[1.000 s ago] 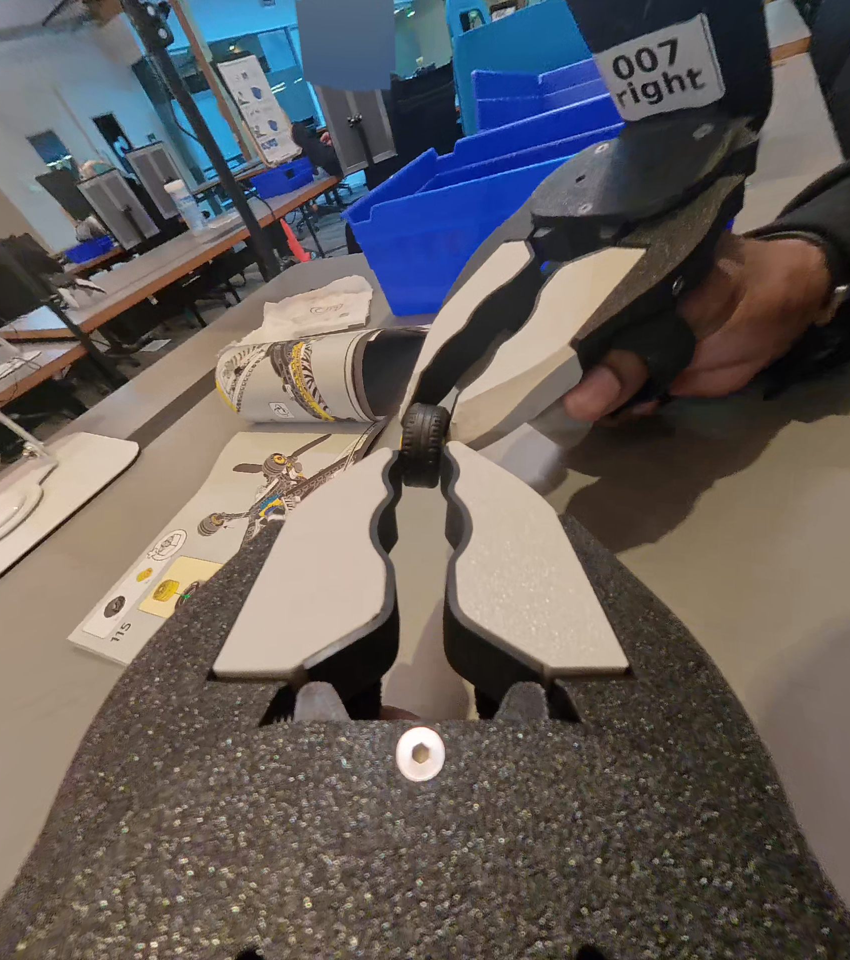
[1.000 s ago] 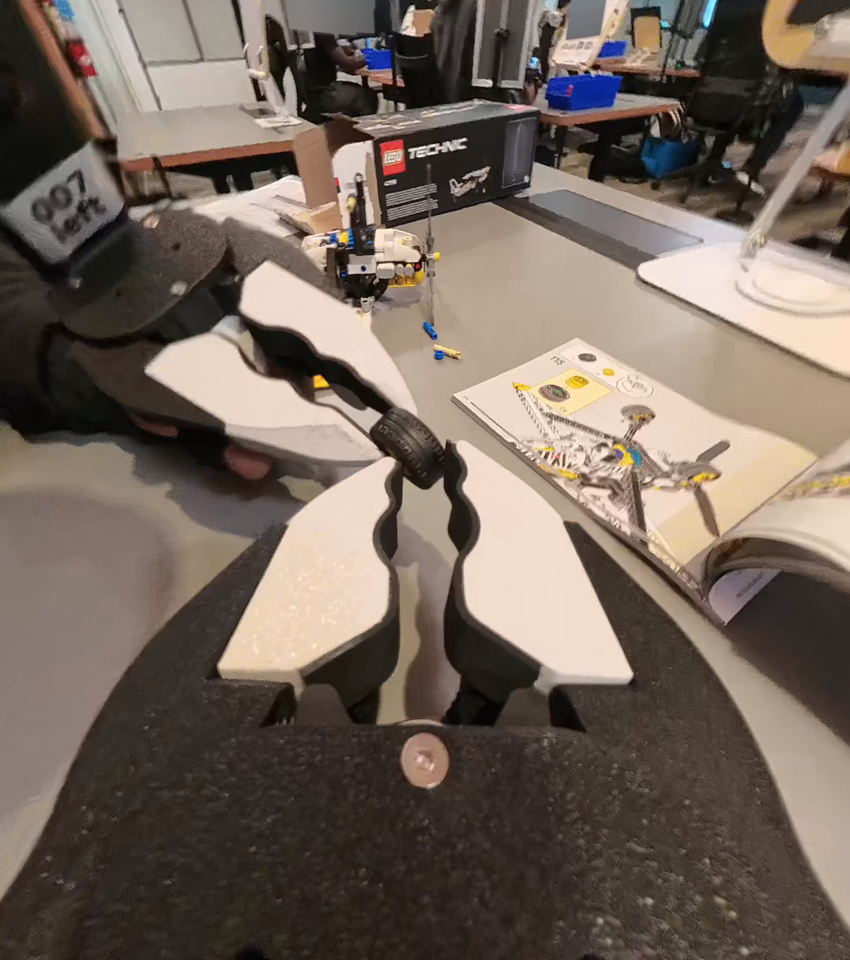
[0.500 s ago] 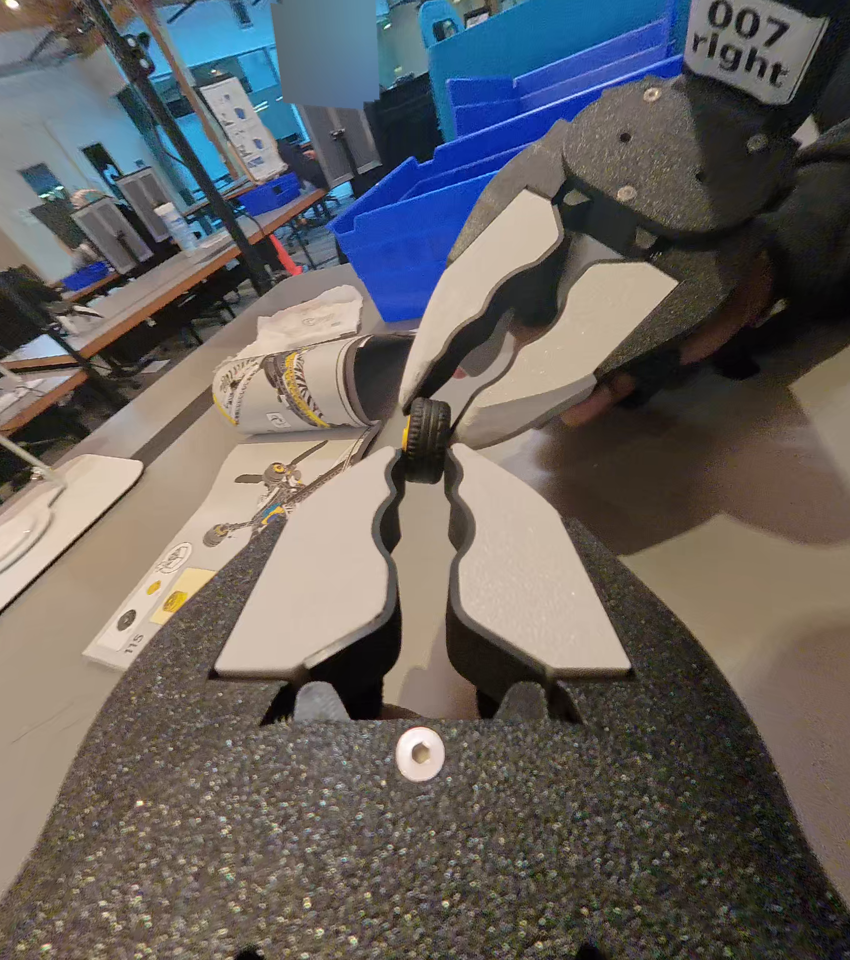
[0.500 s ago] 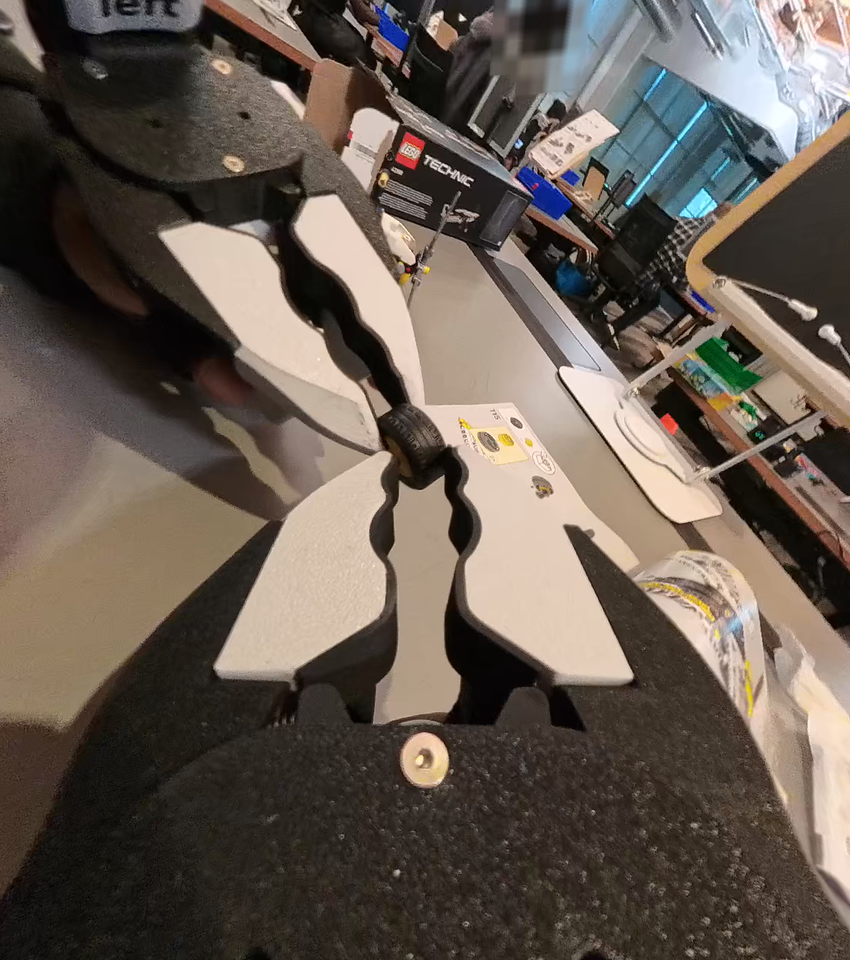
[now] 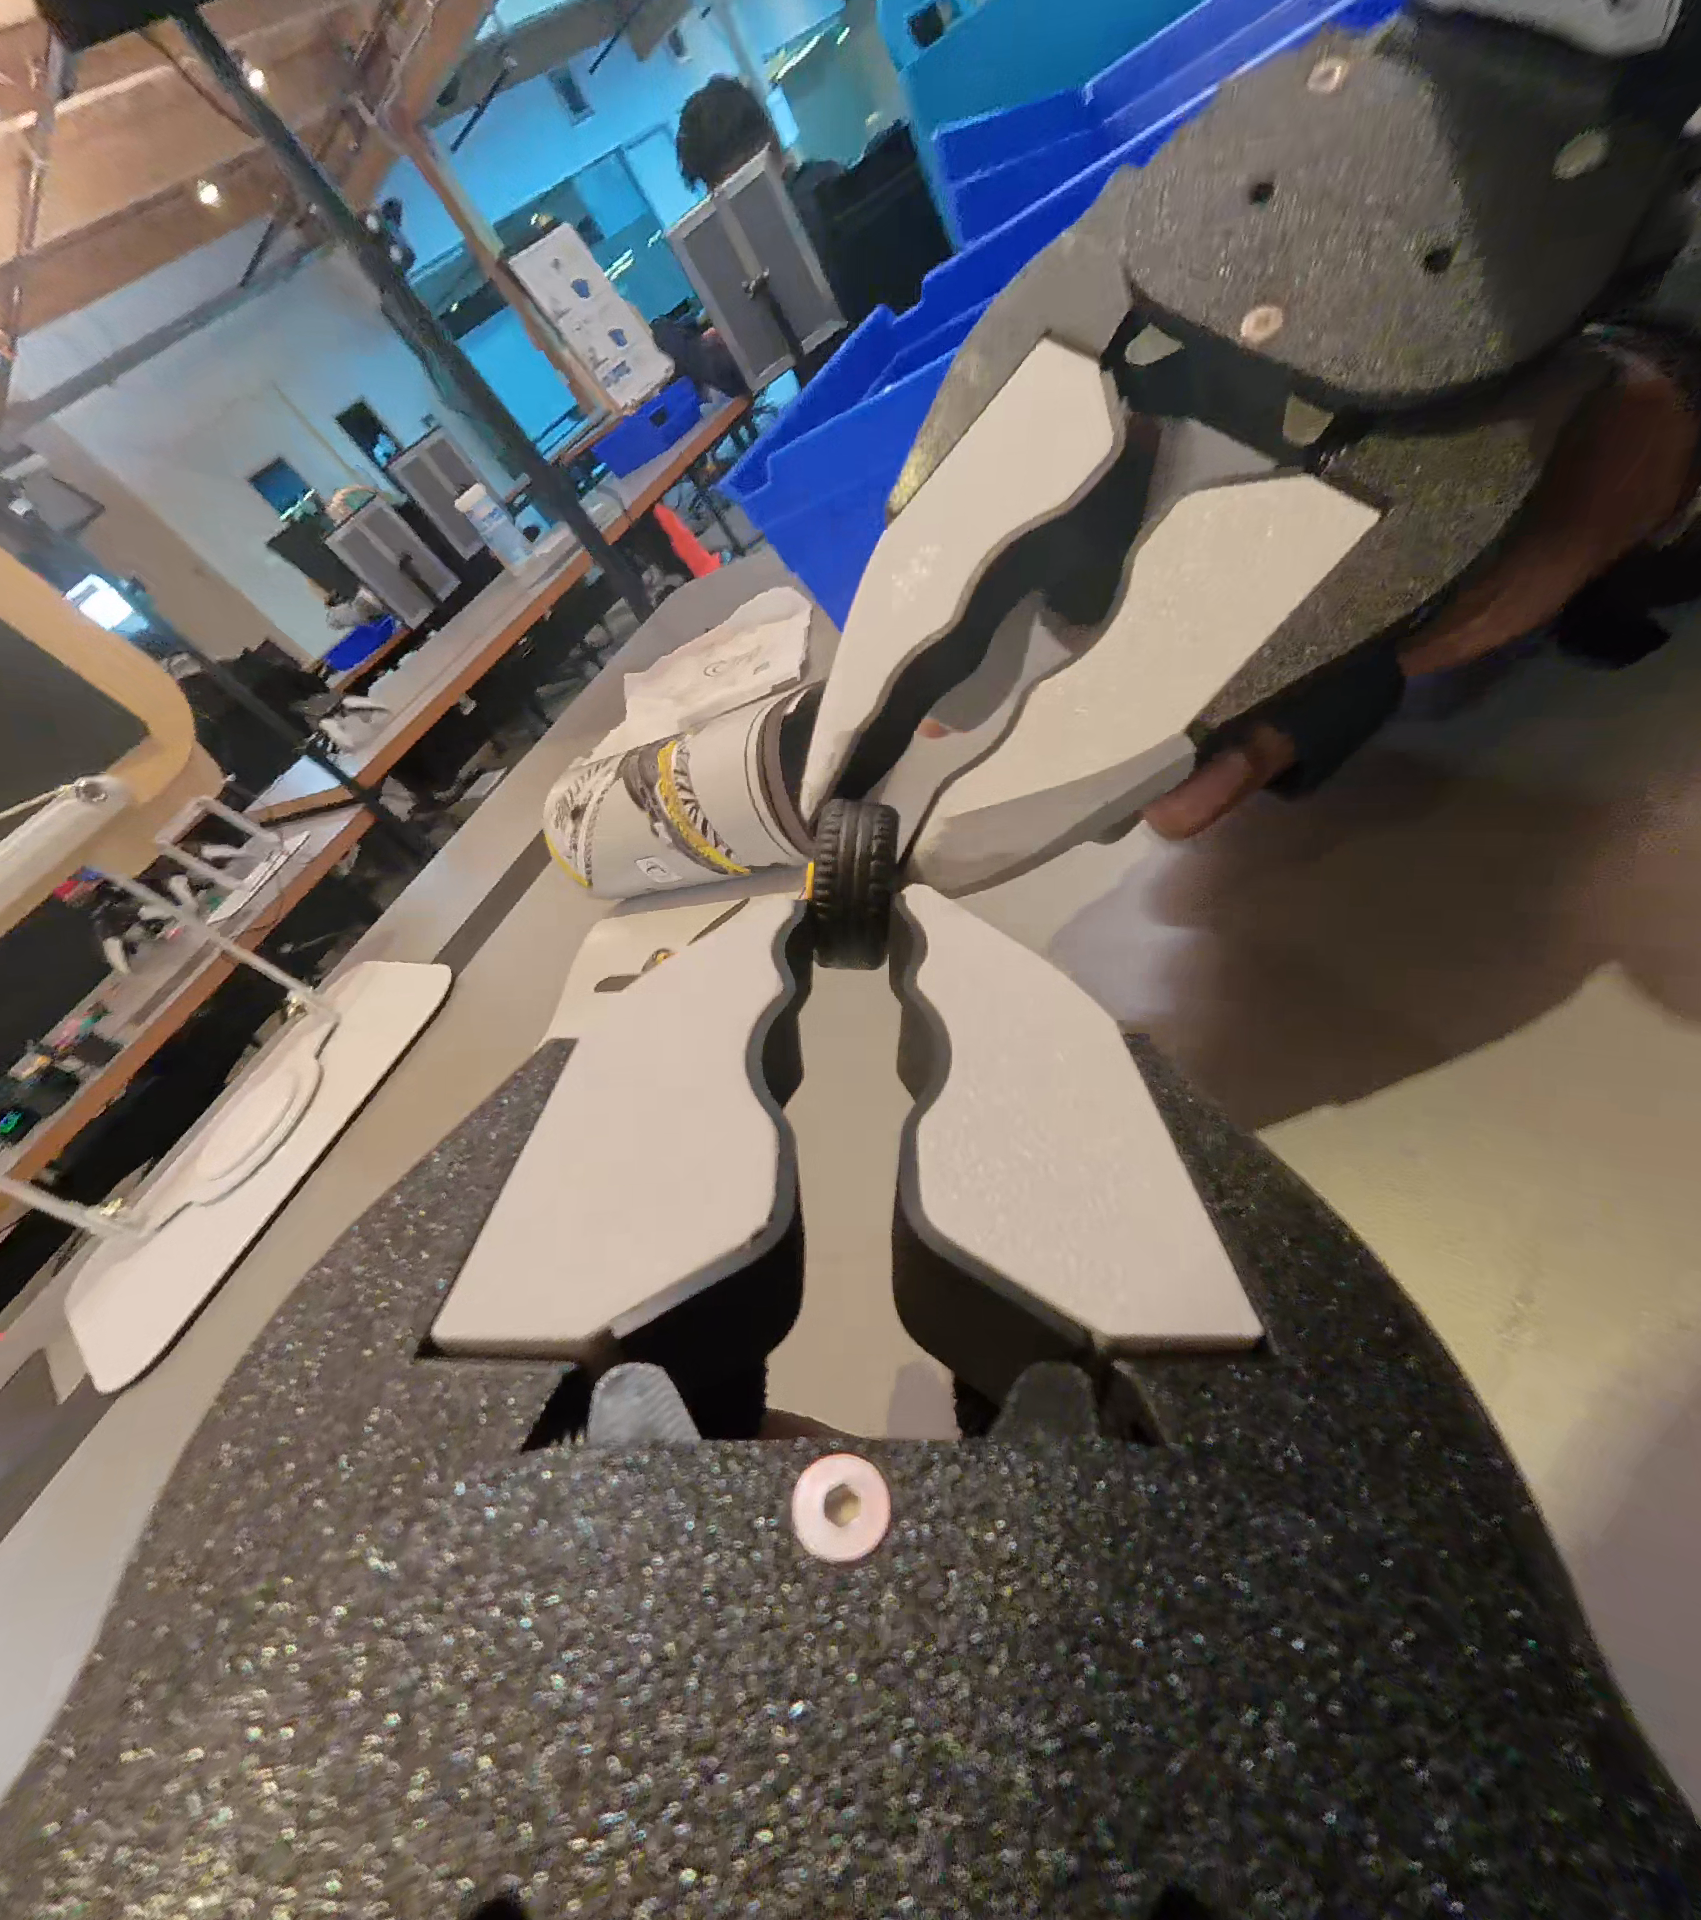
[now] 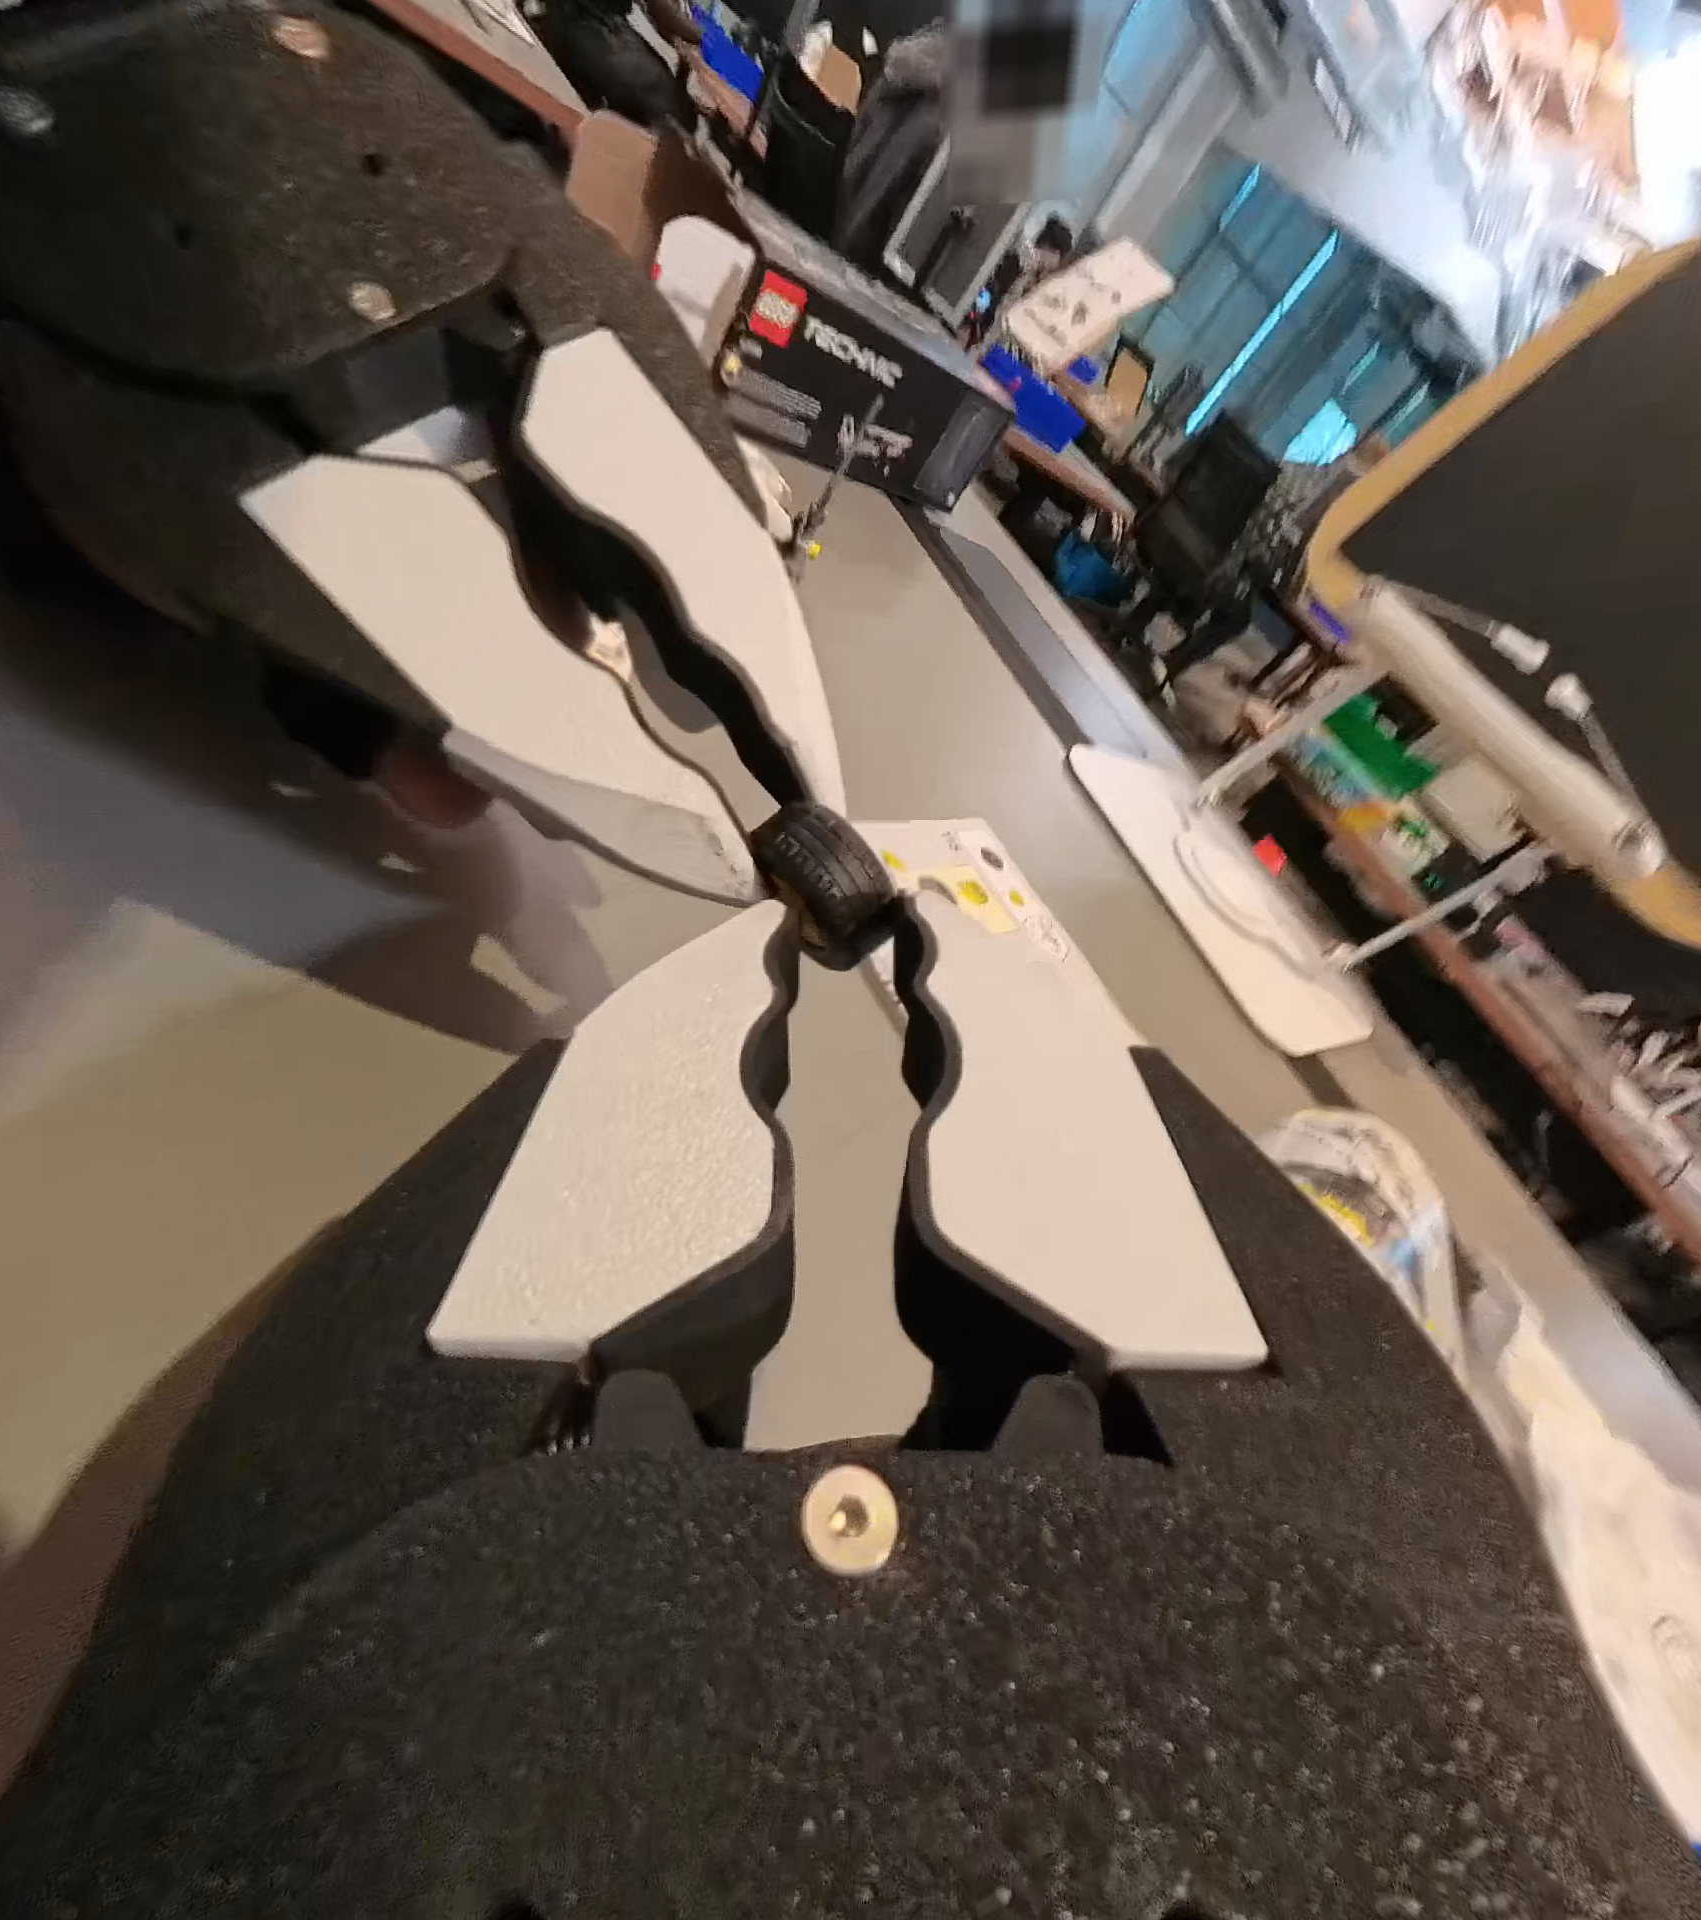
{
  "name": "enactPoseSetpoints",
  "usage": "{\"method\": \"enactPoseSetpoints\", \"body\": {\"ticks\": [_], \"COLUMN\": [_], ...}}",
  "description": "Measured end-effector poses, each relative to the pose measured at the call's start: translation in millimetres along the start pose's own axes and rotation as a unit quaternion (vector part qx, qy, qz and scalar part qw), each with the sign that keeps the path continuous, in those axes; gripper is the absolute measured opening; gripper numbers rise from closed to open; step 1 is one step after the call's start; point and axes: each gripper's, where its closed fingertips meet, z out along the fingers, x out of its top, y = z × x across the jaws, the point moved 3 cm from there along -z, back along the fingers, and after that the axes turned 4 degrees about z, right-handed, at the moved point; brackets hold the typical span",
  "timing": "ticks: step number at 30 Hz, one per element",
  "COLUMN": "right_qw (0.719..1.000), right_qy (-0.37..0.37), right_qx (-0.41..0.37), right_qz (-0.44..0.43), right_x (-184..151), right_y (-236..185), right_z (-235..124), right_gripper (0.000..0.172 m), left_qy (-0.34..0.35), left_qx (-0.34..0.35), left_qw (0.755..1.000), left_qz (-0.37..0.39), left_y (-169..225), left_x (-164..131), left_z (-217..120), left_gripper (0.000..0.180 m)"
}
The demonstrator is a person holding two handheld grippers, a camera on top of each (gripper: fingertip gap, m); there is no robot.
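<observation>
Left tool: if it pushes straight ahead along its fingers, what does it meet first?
Almost at once, the right tool: its fingertips sit on the far side of the small black tyre that the left tool grips. The rolled booklet lies beyond, slightly left; depth there is unclear.

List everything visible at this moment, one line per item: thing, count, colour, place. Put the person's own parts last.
toy tyre: one, black with a yellow hub, pinched at the tips of both grippers
instruction booklet: one, white with yellow patches, open flat on the table under the tyre
curled booklet pages: one roll, white, yellow and black print, behind the tyre
storage bins: several, blue, far table edge
set box: one, black, far end of the table
table: one, grey
left hand-held gripper: one, grey fingers, closed on the tyre
right hand-held gripper: one, grey fingers, closed on the tyre
gloved hand: one, black glove, holding the right gripper
</observation>
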Motion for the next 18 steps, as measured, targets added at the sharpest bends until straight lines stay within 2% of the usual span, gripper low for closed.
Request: {"method": "enactPoseSetpoints", "body": {"ticks": [5, 8, 12, 14, 18], "right_qw": [0.997, 0.997, 0.998, 0.999, 1.0], "right_qy": [0.025, 0.04, 0.022, 0.011, -0.002], "right_qx": [0.004, 0.03, 0.033, 0.018, 0.008], "right_qz": [-0.076, -0.055, -0.043, -0.026, 0.025], "right_x": [3.4, 5.3, 3.7, 4.2, 3.6], "right_y": [-5.2, -7.0, -7.0, -5.1, -1.3], "right_z": [-1.5, -3.4, -4.4, -4.7, -4.8], "right_gripper": [0.019, 0.019, 0.018, 0.017, 0.015], "left_qy": [0.027, 0.049, 0.04, 0.036, 0.017], "left_qx": [-0.042, -0.07, -0.065, -0.052, -0.008], "left_qw": [0.999, 0.996, 0.997, 0.997, 1.0], "left_qz": [-0.005, -0.021, -0.02, -0.036, -0.021], "left_y": [0.6, 1.6, 4.2, 3.1, 3.7], "left_x": [0.7, 2.0, 1.9, 3.0, 4.7], "left_z": [-4.7, -7.4, -5.6, -4.0, -1.3], "left_gripper": [0.014, 0.014, 0.014, 0.015, 0.015]}}
